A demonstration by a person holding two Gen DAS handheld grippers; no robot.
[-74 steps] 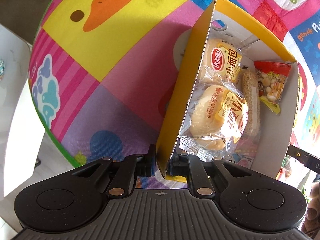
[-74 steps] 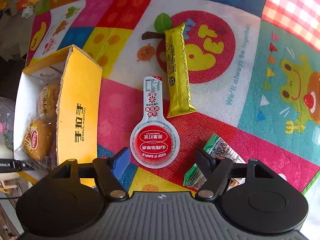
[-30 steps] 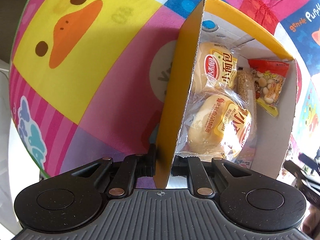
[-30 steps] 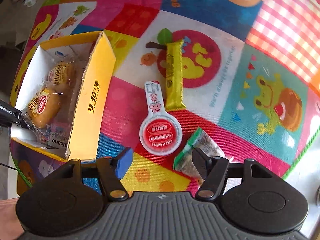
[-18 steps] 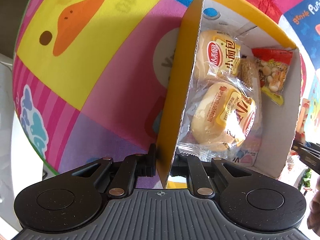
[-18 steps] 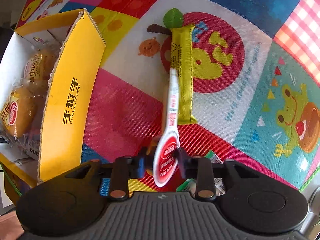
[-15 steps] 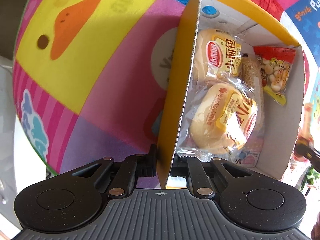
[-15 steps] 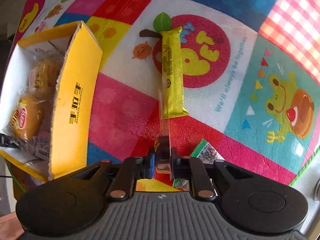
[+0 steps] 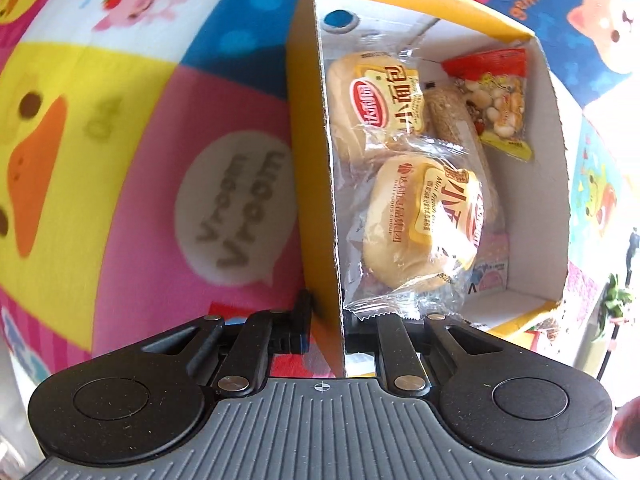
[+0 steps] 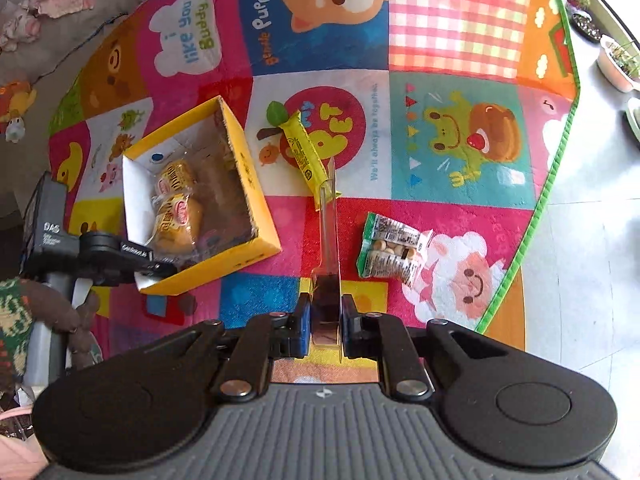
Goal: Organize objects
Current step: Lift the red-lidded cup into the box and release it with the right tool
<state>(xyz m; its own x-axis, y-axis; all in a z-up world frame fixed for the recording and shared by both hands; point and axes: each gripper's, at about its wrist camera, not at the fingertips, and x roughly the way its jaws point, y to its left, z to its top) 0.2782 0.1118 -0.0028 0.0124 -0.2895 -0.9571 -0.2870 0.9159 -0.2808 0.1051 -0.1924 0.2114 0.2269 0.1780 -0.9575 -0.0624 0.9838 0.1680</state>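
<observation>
My left gripper (image 9: pixel 325 330) is shut on the near wall of a yellow cardboard box (image 9: pixel 310 168), which holds two wrapped buns (image 9: pixel 420 224), a grain bar and a red nut packet (image 9: pixel 496 104). In the right wrist view the box (image 10: pixel 256 192) sits left of centre with the left gripper (image 10: pixel 156 266) on its near corner. My right gripper (image 10: pixel 325 330) is shut on the red-lidded spoon-shaped snack pack (image 10: pixel 329 240), held edge-on high above the mat. A yellow snack bar (image 10: pixel 306 156) and a green nut packet (image 10: pixel 390 250) lie on the mat.
A colourful cartoon play mat (image 10: pixel 452 32) covers the floor, its green edge (image 10: pixel 540 200) to the right with pale tiles beyond. Potted plants (image 10: pixel 616 56) stand at the far right. Soft toys (image 10: pixel 16 108) lie off the mat's left side.
My right gripper closed on the spoon-shaped snack pack, turned it edge-on and lifted it well above the mat. My left gripper kept its hold on the box wall while the view shifted.
</observation>
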